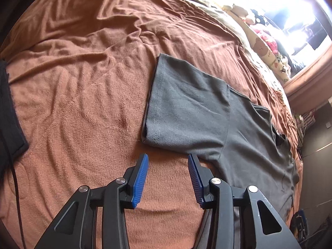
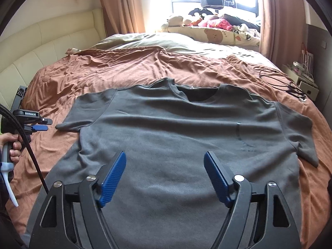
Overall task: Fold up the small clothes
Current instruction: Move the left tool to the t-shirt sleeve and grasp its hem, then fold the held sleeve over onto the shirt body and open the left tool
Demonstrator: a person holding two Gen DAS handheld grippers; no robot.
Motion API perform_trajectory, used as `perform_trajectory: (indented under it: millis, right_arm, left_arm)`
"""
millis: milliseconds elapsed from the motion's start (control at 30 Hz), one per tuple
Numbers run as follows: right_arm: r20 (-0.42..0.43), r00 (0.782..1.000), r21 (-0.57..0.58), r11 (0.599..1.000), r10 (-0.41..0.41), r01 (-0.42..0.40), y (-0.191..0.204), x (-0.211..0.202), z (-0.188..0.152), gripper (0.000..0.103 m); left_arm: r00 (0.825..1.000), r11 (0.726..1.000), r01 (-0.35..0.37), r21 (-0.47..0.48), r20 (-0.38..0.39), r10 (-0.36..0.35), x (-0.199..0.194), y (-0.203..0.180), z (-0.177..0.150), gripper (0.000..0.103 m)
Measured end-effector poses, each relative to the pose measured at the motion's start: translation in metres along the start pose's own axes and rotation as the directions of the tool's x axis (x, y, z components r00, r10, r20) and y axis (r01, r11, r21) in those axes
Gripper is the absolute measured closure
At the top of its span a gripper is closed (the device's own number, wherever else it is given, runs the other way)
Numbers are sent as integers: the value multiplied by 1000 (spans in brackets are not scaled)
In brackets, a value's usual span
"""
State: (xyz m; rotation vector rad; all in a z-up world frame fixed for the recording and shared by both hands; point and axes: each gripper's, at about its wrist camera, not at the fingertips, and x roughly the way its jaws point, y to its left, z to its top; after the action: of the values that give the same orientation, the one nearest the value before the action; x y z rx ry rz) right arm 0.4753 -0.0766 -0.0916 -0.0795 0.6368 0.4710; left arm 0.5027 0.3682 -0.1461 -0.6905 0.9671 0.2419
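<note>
Right wrist view looks across a grey T-shirt (image 2: 182,128) spread flat, front up, on a rumpled brown blanket (image 2: 116,68) that covers the bed, its neckline toward the far edge with the window and its hem toward the near edge. The right gripper (image 2: 165,161) hangs over the lower middle of the shirt with its blue pads (image 2: 113,178) spread wide apart and nothing between them, so it is released. At the left edge of this view a hand (image 2: 12,145) holds the handle of the left gripper (image 2: 44,124), which sits just beside the tip of the shirt's sleeve, near the left side of the bed. The left wrist view shows that same sleeve (image 1: 186,108) lying flat on the blanket, and the left gripper's two blue pads (image 1: 141,180) part-way apart just short of the sleeve's lower edge, over bare blanket, pressing on no cloth. Soft toys and a printed pillow (image 2: 217,34) lie along the far edge under the bright window, and black cables (image 2: 286,85) trail over the far right corner.
</note>
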Motion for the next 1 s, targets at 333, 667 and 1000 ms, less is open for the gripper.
perform_trajectory:
  millis: [333,667,1000]
  right_arm:
    - [-76,995,61,996,66,-61,-5,42,13,47]
    - [-95,991,90,992,96,-87,-3,59,16,50]
    - [-106,986,178,978,129,-108,-11,66,15,63]
  left_arm:
    - [998,994,-46,-103,-50,41,33,8,8,62]
    - [1000,987,-17,-159,-8,16,46,15,22,96]
    - [993,998,38,51,114,-44,2,-59,54,97]
